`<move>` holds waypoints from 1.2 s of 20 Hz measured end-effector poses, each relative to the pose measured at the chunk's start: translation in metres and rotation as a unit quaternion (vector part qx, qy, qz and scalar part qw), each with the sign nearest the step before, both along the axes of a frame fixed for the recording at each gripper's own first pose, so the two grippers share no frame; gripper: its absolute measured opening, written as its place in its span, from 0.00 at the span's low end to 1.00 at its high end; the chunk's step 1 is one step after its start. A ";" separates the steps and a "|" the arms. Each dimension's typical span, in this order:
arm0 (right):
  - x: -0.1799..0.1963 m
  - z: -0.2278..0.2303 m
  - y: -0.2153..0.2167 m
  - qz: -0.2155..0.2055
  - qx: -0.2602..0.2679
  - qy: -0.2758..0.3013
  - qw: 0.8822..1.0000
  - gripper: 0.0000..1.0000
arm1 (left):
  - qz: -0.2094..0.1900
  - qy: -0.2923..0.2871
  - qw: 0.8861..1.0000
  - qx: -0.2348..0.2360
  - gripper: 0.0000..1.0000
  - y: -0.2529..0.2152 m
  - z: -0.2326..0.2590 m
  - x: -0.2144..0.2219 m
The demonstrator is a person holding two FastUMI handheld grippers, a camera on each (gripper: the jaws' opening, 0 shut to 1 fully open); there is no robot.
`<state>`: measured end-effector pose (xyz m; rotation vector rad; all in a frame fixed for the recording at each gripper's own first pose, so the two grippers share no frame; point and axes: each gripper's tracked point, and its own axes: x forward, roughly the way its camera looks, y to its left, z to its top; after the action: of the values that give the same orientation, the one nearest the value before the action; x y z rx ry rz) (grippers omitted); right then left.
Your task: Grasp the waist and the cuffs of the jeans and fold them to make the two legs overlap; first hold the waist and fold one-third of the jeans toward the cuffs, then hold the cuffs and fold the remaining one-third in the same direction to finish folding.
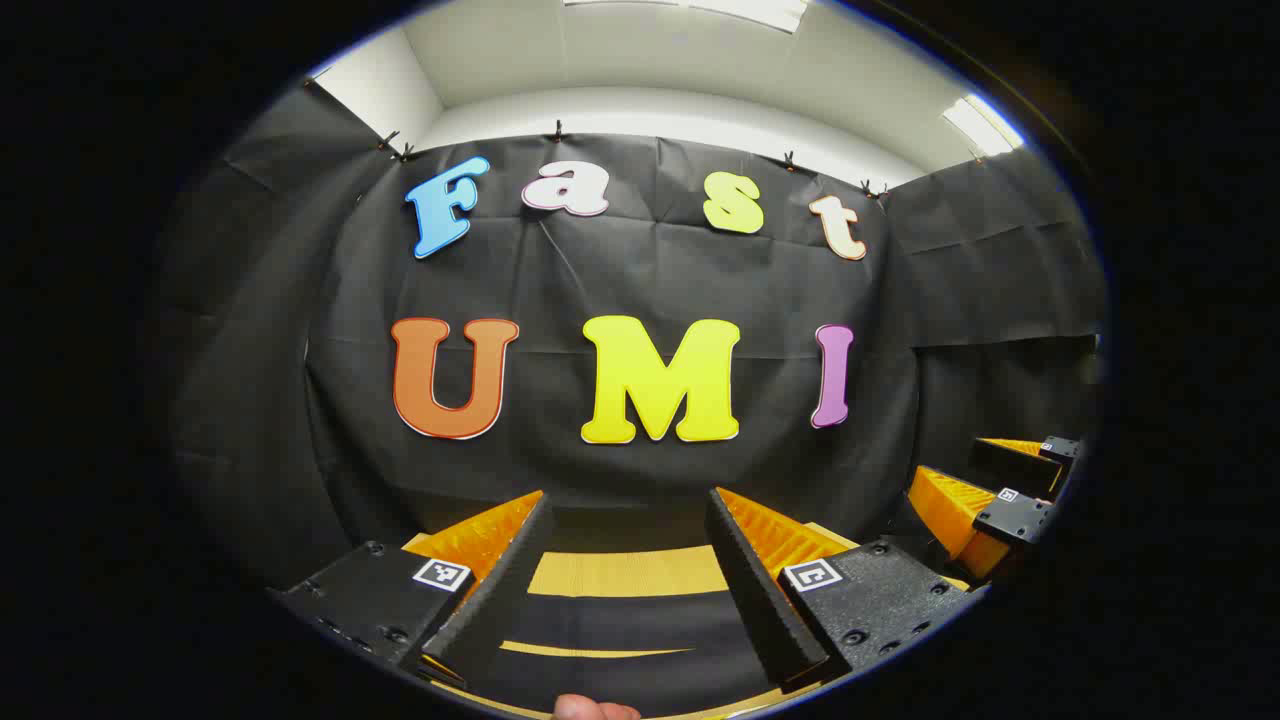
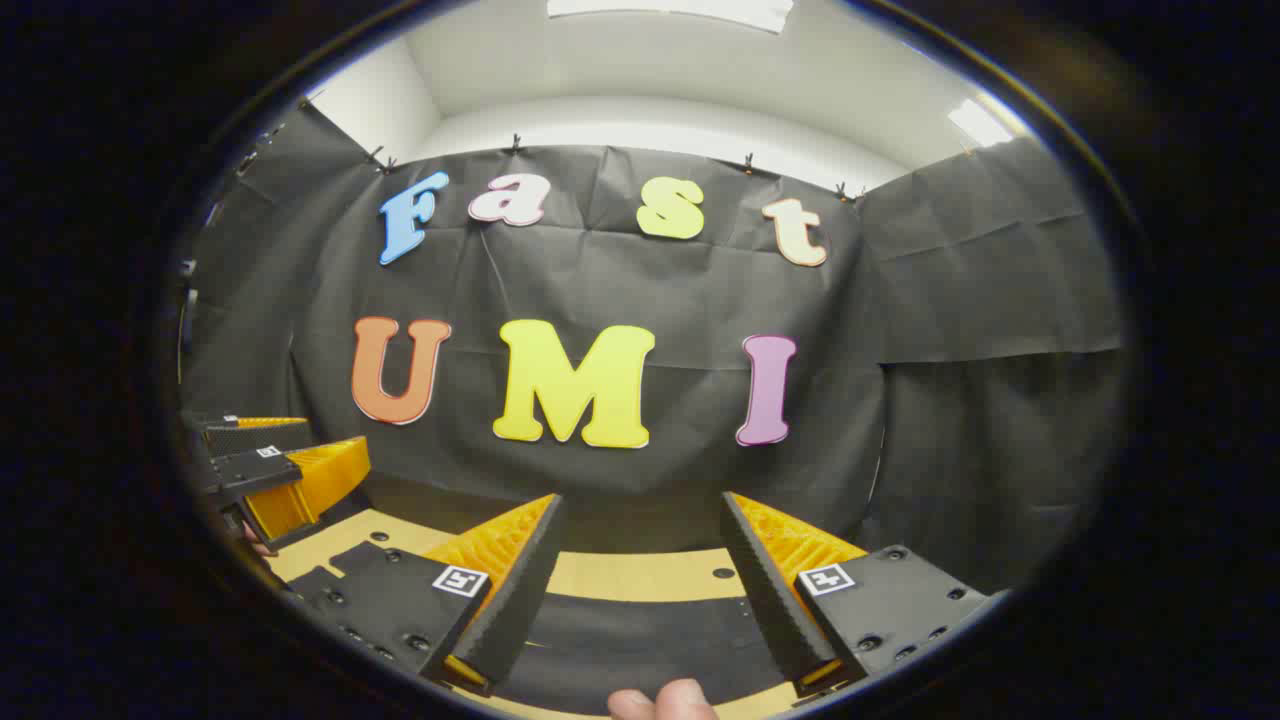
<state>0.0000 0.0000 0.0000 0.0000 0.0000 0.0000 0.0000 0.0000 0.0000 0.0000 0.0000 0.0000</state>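
Left gripper view looked along the left tongs (image 1: 628,500), whose two fingers stood spread wide apart with nothing between them, so we judged them released. The only print we could make out on the tool was a square black-and-white marker (image 1: 441,573) on each finger mount, a pattern and not words. Between the fingers lay the counter (image 1: 630,572), a pale yellow surface, and across its near part a flat dark cloth that we took for the jeans (image 1: 620,620). Its colour read as black or very dark, and we could tell neither waist nor cuffs, since the fingers and the lower edge cut it off. A bit of the person's hand (image 1: 595,708) showed at the bottom. At the right edge were the right tongs (image 1: 960,480), partly cut off.

Right gripper view looked along the right tongs (image 2: 642,500), likewise parted and gripping nothing. The jeans (image 2: 640,640) lay just beneath and between the fingers on the counter (image 2: 640,575), with another dark patch to the left that we could not identify. The left tongs (image 2: 320,450) sat at the left edge, their fingers apart. Behind everything hung the black cloth wall (image 2: 980,300).
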 end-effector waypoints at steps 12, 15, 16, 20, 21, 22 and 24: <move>-0.001 0.004 -0.007 -0.008 -0.009 0.004 1.000 0.99 | 0.015 -0.002 1.000 0.001 0.98 0.016 0.000 -0.006; -0.002 0.005 -0.009 -0.009 -0.013 0.002 1.000 0.94 | 0.022 0.002 1.000 -0.003 0.98 0.023 -0.009 -0.005; -0.001 0.004 -0.009 -0.009 -0.016 0.003 1.000 0.96 | 0.024 0.007 1.000 -0.004 0.98 0.026 -0.012 -0.005; 0.004 0.001 -0.009 -0.010 -0.016 0.014 1.000 0.96 | 0.034 0.017 0.999 -0.019 0.98 0.041 -0.020 -0.005; 0.006 -0.004 -0.012 -0.012 -0.017 0.019 1.000 0.96 | 0.037 0.019 0.999 -0.023 0.98 0.047 -0.025 -0.005; 0.009 -0.010 -0.017 -0.011 -0.020 0.027 0.999 0.96 | 0.042 0.026 0.998 -0.027 0.98 0.053 -0.032 -0.004; 0.018 -0.024 -0.035 -0.015 -0.021 0.052 0.998 0.94 | 0.061 0.057 0.996 -0.038 0.98 0.074 -0.055 -0.004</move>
<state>0.0184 -0.0352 -0.0242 -0.0428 0.1044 -0.0306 -0.0043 0.0736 -0.0554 -0.0752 0.1133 0.1226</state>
